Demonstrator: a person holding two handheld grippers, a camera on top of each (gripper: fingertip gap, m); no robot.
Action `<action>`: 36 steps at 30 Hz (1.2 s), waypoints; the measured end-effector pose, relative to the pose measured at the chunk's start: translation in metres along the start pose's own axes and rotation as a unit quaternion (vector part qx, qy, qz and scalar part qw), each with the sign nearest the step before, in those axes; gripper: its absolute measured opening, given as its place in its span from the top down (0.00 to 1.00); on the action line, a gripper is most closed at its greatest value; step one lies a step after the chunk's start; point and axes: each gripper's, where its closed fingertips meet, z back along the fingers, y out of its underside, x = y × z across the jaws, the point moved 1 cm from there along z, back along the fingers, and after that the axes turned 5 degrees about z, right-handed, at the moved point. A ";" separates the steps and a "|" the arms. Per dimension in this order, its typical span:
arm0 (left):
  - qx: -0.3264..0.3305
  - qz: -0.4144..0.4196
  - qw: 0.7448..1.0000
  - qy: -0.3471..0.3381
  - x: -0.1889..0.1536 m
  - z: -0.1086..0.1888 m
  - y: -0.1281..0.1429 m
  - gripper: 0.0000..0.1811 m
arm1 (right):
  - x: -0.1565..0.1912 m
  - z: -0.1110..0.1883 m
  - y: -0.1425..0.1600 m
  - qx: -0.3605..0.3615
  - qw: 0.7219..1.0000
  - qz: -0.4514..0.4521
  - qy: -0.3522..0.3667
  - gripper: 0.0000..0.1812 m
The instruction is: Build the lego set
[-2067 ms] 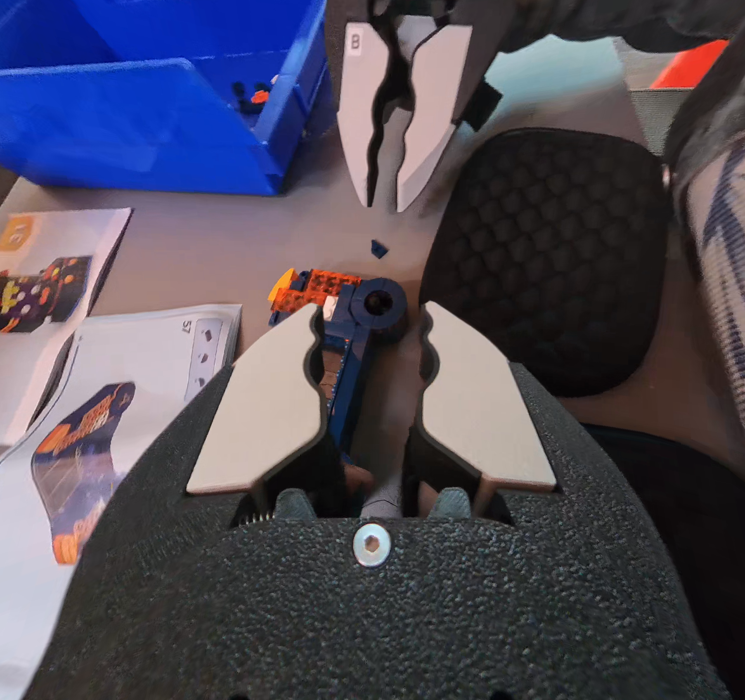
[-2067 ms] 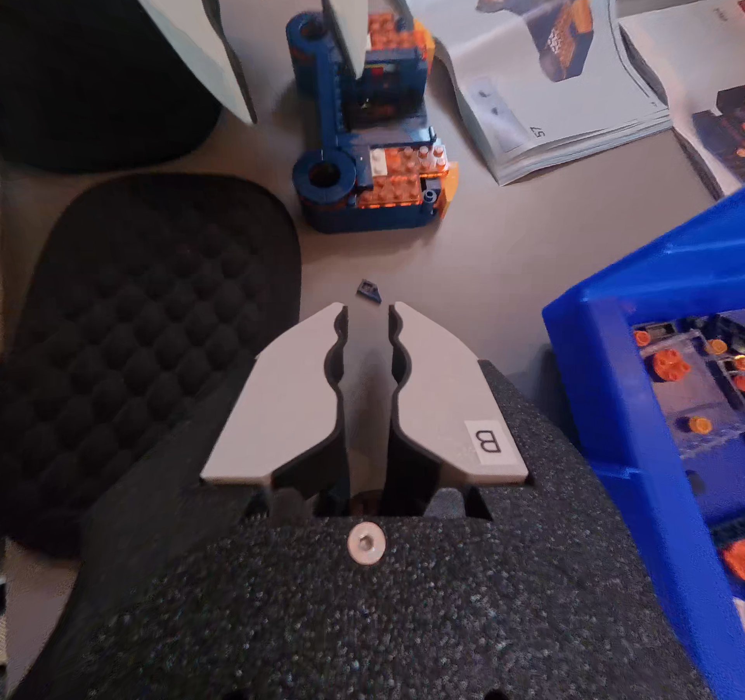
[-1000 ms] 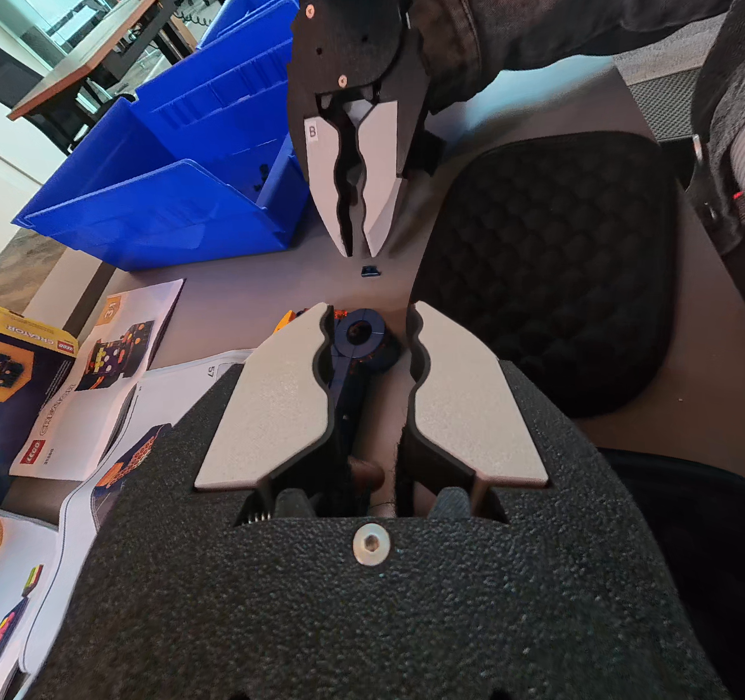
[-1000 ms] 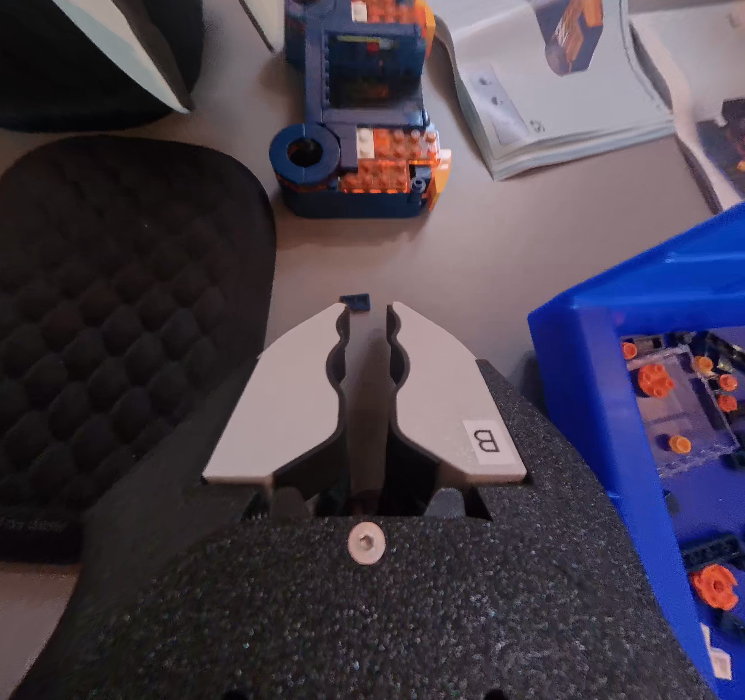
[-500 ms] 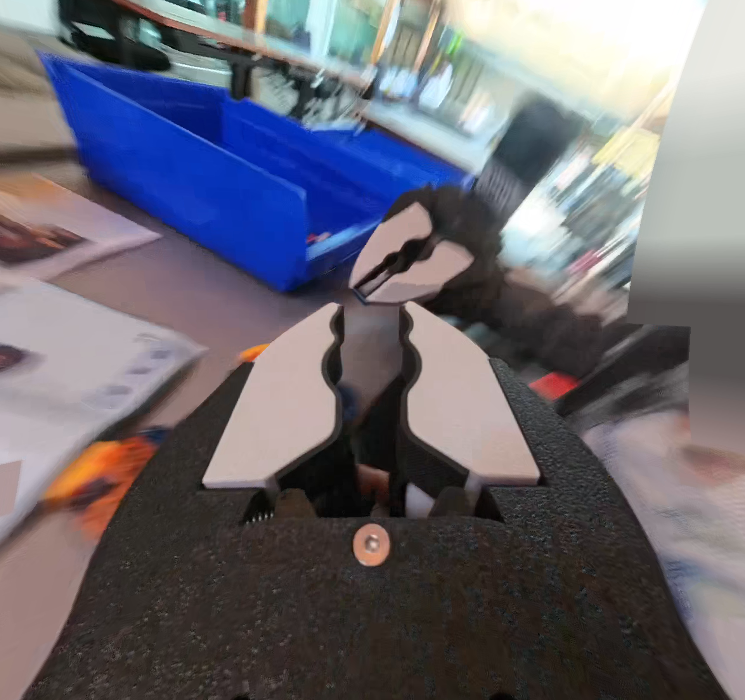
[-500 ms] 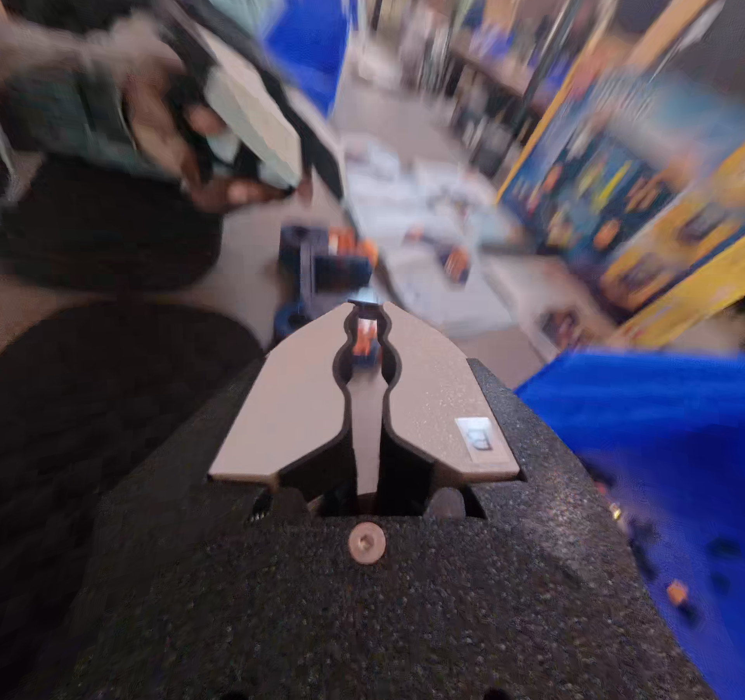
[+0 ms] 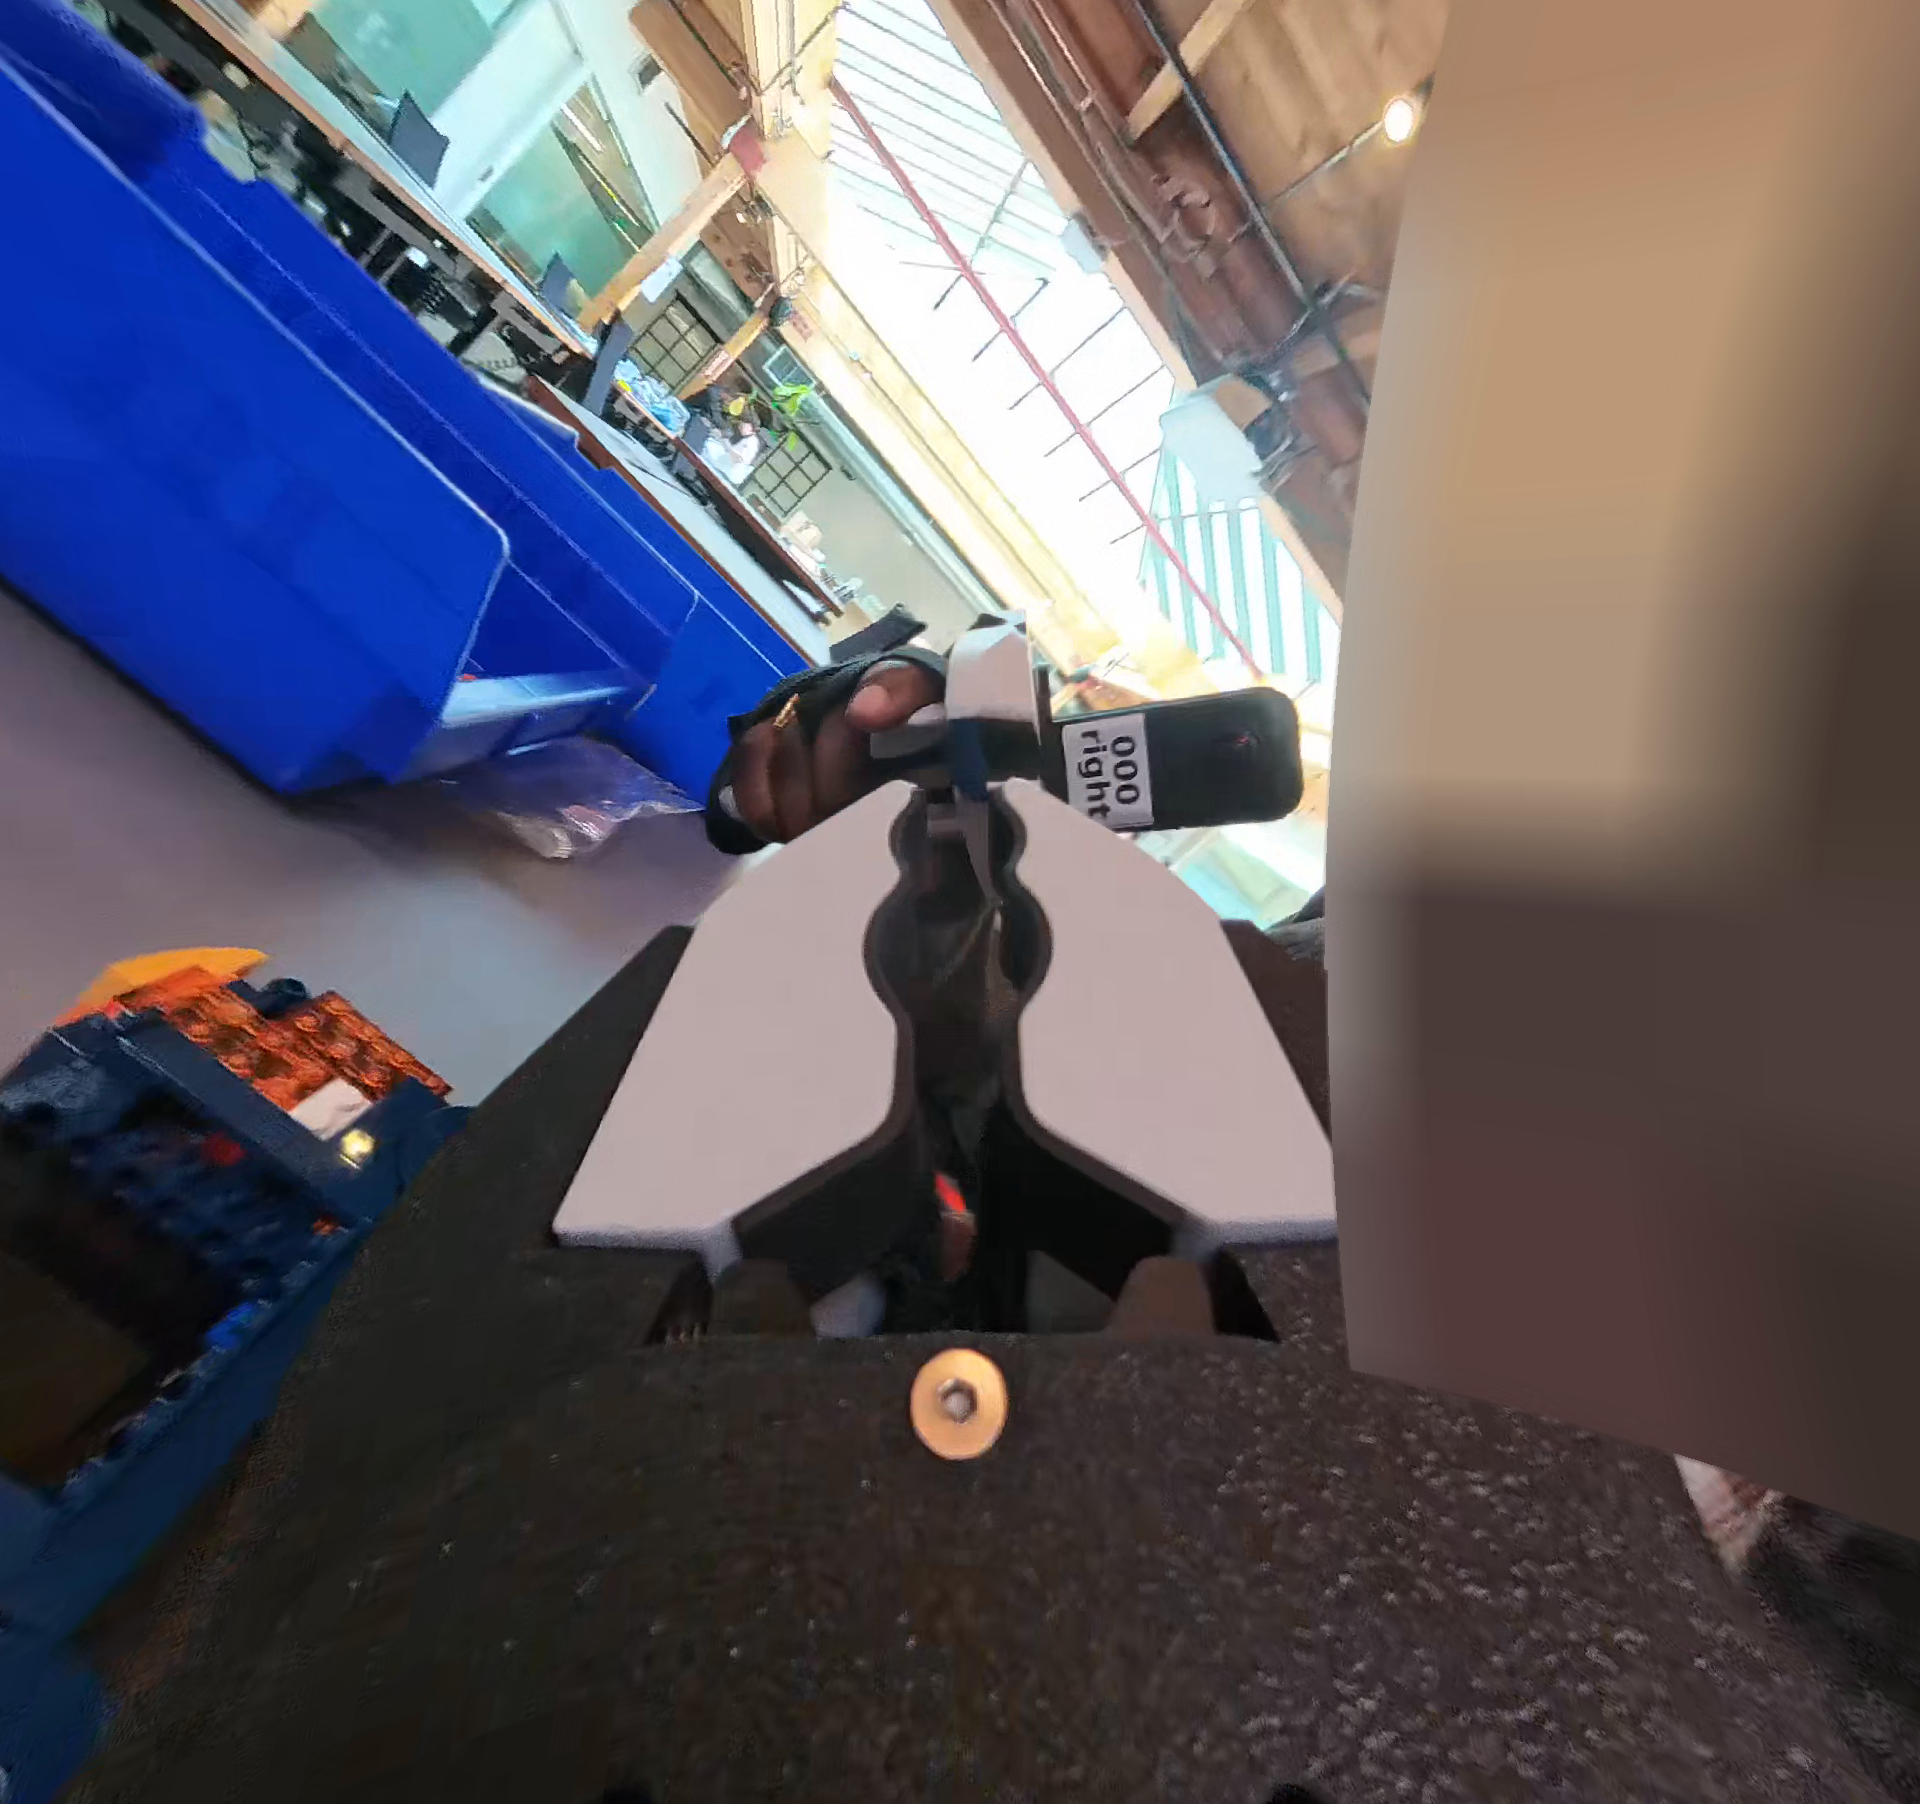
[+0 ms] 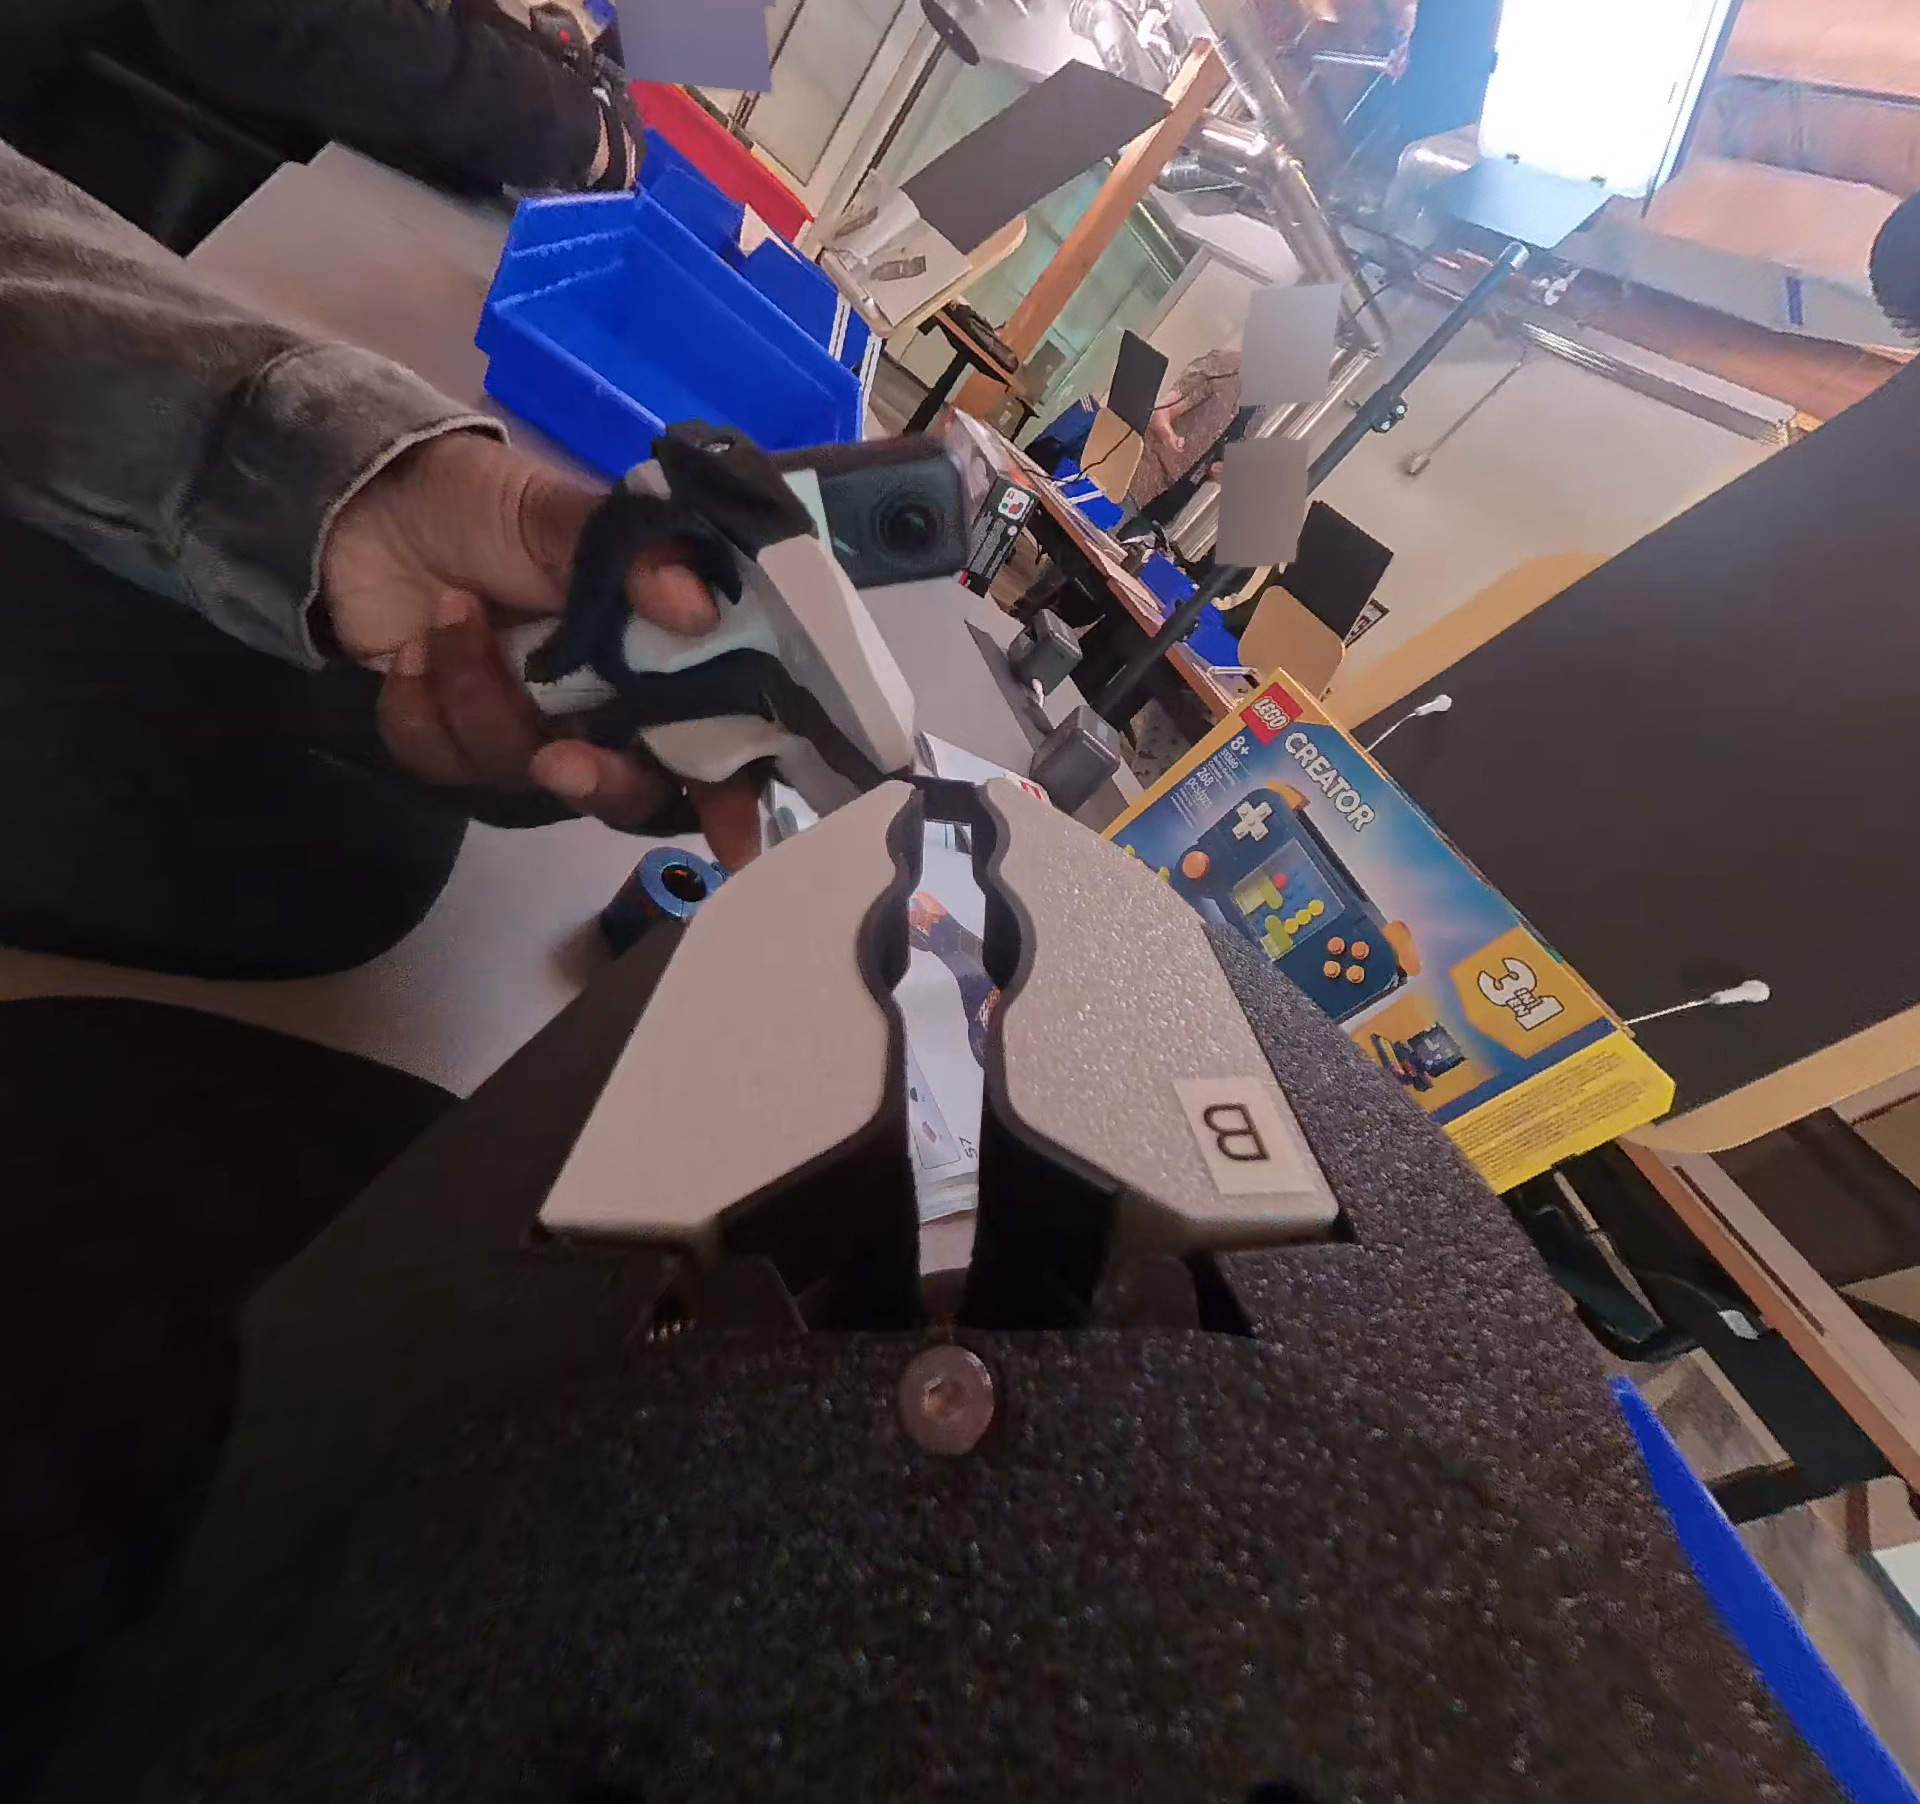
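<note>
Both grippers are lifted off the table and meet tip to tip. My right gripper (image 8: 948,786) is shut on a small dark blue piece (image 8: 943,792). My left gripper (image 7: 952,800) is almost closed, and its tips are at the same piece (image 7: 971,775); I cannot tell whether it grips it. The left gripper (image 8: 902,765) also shows in the right wrist view, held by a hand (image 8: 468,601). The right gripper (image 7: 966,767) faces the left wrist camera. The dark blue and orange lego model (image 7: 208,1058) stands on the table (image 7: 468,902) below left; its blue ring (image 8: 665,887) shows in the right wrist view.
A blue bin (image 7: 260,507) stands on the table behind the model. An open instruction booklet (image 8: 940,1120) and the yellow and blue lego box (image 8: 1382,933) lie beyond the right gripper. A black quilted pad (image 8: 156,1183) is at the lower left. Other people sit farther back. My two grippers' fingertips are within a few centimetres of each other.
The right gripper closed on the small dark blue piece on the table and lifted it. Both grippers rose and tilted up, and the left gripper closed and came to meet the right one tip to tip.
</note>
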 end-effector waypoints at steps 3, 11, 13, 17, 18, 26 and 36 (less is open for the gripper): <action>0.005 -0.043 0.999 -0.013 -0.002 0.000 0.001 0.97 | 0.002 -0.002 0.001 0.007 1.000 0.013 0.000 0.96; -0.014 -0.345 0.916 -0.204 0.015 0.016 -0.018 0.99 | -0.019 0.000 0.005 -0.021 0.981 -0.185 0.058 0.98; -0.008 -0.509 0.800 -0.317 0.017 0.025 -0.029 0.99 | -0.025 -0.005 0.005 -0.050 0.926 -0.365 0.086 1.00; 0.007 -0.645 0.650 -0.402 0.015 0.024 -0.030 0.99 | -0.013 -0.025 0.010 -0.064 0.846 -0.522 0.092 0.95; 0.008 -0.657 0.632 -0.410 0.015 0.024 -0.030 0.99 | -0.011 -0.028 0.014 -0.055 0.838 -0.534 0.100 0.94; 0.054 -0.723 0.532 -0.438 0.019 0.022 -0.024 0.98 | -0.006 -0.035 0.023 -0.056 0.811 -0.574 0.099 0.98; 0.092 -0.747 0.517 -0.407 0.024 0.013 -0.009 1.00 | 0.001 -0.033 0.031 -0.047 0.807 -0.586 0.053 0.99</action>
